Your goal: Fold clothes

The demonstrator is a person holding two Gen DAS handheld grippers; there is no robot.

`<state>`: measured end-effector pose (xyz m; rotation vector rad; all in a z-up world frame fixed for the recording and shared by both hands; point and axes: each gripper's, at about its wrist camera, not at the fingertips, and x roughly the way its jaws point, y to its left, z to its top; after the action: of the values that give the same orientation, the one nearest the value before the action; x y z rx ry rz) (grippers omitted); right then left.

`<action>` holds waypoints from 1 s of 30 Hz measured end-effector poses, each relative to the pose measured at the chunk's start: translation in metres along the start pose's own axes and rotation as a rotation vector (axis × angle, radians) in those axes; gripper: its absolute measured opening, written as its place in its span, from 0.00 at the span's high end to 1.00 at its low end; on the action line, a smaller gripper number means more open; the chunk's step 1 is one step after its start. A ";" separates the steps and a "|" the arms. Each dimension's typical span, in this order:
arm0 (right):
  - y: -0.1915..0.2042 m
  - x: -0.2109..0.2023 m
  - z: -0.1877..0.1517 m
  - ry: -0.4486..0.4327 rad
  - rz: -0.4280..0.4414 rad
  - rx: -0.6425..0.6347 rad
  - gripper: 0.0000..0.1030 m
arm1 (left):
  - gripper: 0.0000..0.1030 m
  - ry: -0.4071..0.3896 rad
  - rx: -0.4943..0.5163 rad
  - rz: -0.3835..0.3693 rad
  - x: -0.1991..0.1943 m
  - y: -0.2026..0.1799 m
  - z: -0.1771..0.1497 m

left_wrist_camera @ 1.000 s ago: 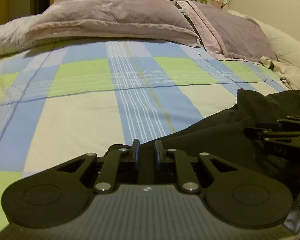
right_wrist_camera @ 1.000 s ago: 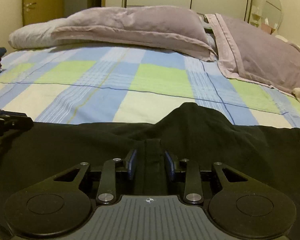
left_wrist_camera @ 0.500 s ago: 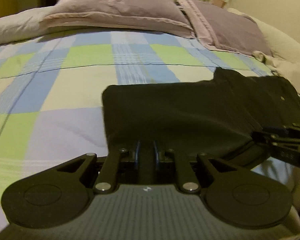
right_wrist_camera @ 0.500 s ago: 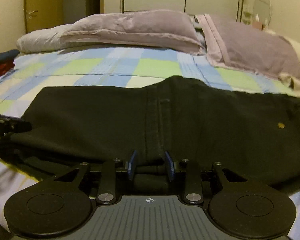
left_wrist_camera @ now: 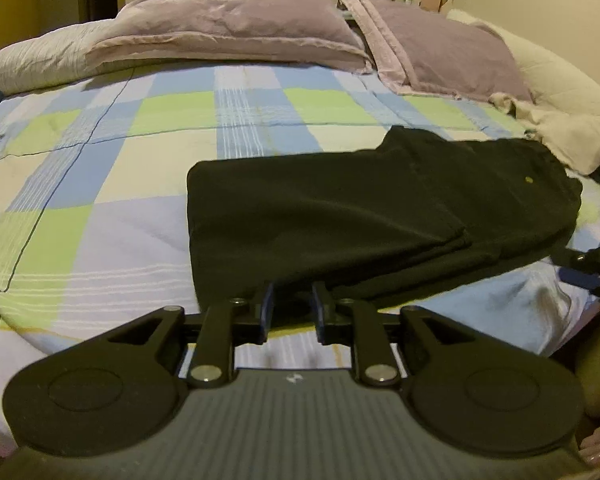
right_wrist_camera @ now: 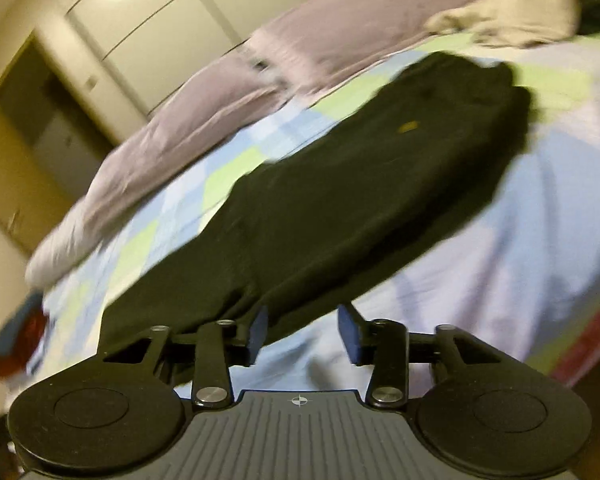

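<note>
The black trousers (left_wrist_camera: 364,220) lie folded across my checked bedsheet (left_wrist_camera: 100,184), near the bed's front edge, below 2 mauve pillows (left_wrist_camera: 236,32). My left gripper (left_wrist_camera: 291,312) has its fingers (left_wrist_camera: 265,312) a narrow gap apart at the cloth's near hem; I cannot tell whether they pinch it. My right gripper (right_wrist_camera: 302,334) is tilted and spread wide, holding nothing, just beside the trousers' edge.
</note>
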<state>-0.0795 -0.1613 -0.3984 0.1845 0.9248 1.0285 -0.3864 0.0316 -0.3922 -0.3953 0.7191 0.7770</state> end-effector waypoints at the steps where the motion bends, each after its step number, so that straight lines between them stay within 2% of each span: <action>1: -0.004 -0.004 0.002 -0.004 -0.012 0.012 0.55 | 0.82 0.008 0.002 0.011 0.000 -0.003 0.000; 2: -0.006 -0.009 0.004 -0.005 -0.031 0.016 0.55 | 0.82 0.016 0.002 0.033 -0.001 -0.006 0.000; 4: -0.003 -0.015 0.005 -0.001 -0.066 -0.009 0.55 | 0.74 0.030 0.001 0.069 -0.003 -0.011 -0.001; 9: 0.019 -0.023 -0.007 0.011 -0.121 -0.144 0.55 | 0.72 0.033 0.031 0.113 -0.017 -0.020 -0.009; 12: 0.032 -0.024 -0.017 0.015 -0.140 -0.218 0.54 | 0.71 0.028 0.049 0.123 -0.025 -0.023 -0.014; 23: 0.065 -0.051 -0.044 0.006 -0.146 -0.330 0.54 | 0.67 -0.027 0.063 0.126 -0.066 -0.029 -0.032; 30: 0.073 -0.073 -0.050 -0.005 -0.160 -0.357 0.54 | 0.66 -0.068 0.061 0.123 -0.094 -0.027 -0.042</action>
<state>-0.1780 -0.1943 -0.3489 -0.1830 0.7248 1.0249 -0.4317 -0.0564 -0.3525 -0.2692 0.7063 0.8784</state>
